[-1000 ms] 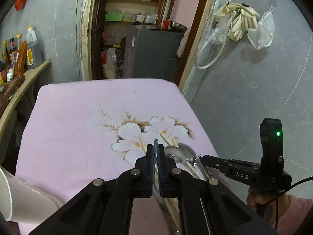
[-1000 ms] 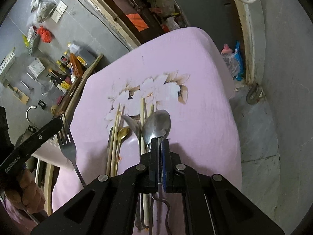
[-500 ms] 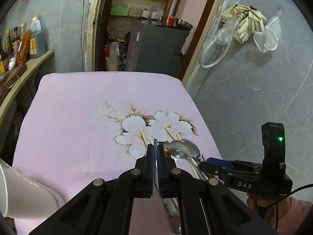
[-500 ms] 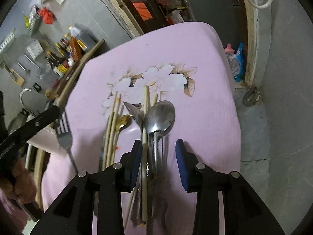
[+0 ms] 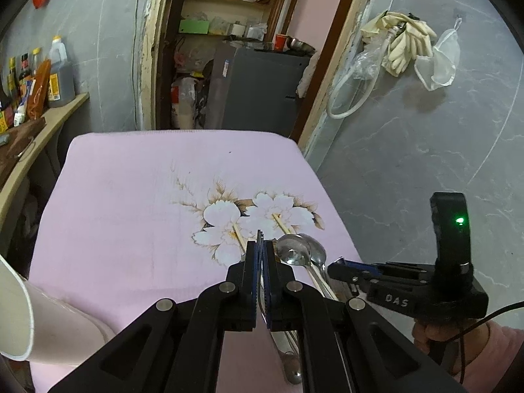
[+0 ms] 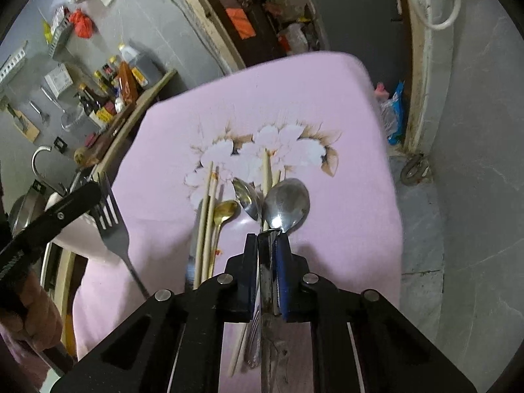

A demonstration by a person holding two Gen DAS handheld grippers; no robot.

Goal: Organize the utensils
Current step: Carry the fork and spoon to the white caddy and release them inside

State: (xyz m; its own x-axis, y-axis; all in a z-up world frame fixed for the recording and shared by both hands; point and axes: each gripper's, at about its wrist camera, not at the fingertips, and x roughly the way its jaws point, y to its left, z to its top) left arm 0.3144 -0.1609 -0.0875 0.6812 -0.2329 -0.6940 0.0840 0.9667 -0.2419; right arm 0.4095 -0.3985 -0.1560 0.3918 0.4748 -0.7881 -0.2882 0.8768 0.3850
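Note:
My left gripper [image 5: 260, 249] is shut on a dark fork [image 6: 109, 219]; in the left wrist view only the fork's tines [image 5: 260, 234] show, edge-on above the pads. It hangs over the left side of the pink flowered cloth [image 5: 131, 196]. My right gripper [image 6: 268, 239] has its jaws closing on the handle of a large steel spoon [image 6: 286, 204], with the pads against the handle. A smaller steel spoon [image 6: 245, 198], a gold spoon [image 6: 226, 211] and wooden chopsticks [image 6: 208, 216] lie on the cloth just left of the large spoon.
A white cup [image 5: 19, 321] lies on its side at the cloth's near left corner. A wooden shelf with bottles [image 5: 49, 82] runs along the left wall. The cloth's right edge [image 6: 389, 196] drops to the grey floor. A person's hand [image 5: 435, 337] holds the right gripper.
The right gripper's jaws opened around the large spoon's handle, then closed on it, and the gripper rose a little. The left gripper kept its hold on the fork.

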